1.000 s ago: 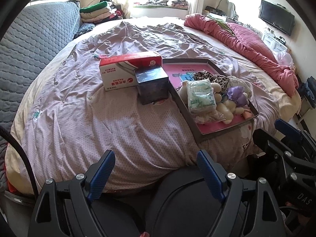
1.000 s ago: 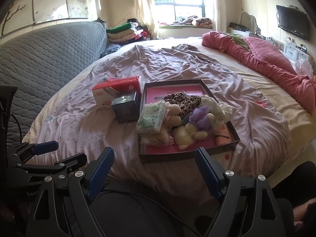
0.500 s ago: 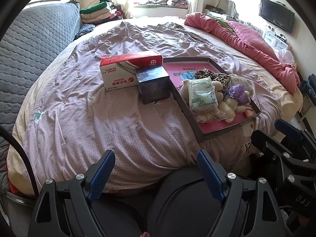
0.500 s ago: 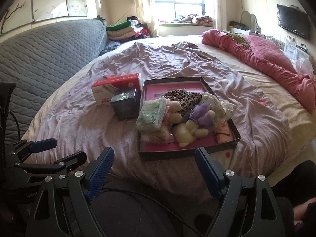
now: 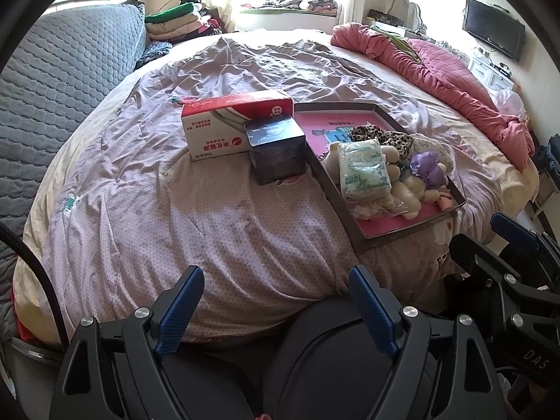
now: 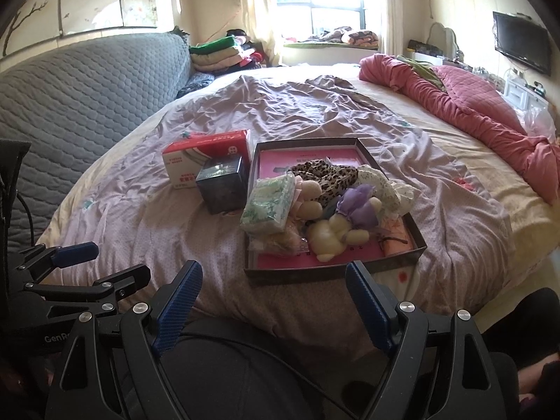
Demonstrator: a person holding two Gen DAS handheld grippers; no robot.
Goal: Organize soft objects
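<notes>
Left gripper (image 5: 276, 288) and right gripper (image 6: 274, 285): both level, side by side, fingers (image 5: 180, 309) spread wide apart, holding nothing.

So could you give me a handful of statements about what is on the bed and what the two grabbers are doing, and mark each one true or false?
1. The shallow dark tray with the pink floor holds a pile of soft things. True.
2. The green-and-white plastic tissue pack lies on the bedsheet outside the tray. False: it rests in the tray, leaning over its left rim.
3. The small dark cube box stands in front of the red-and-white cardboard box, left of the tray. True.
4. The right gripper is clamped on the cream plush bear. False: its jaws are wide open, short of the tray.
5. The left gripper holds nothing. True.
</notes>
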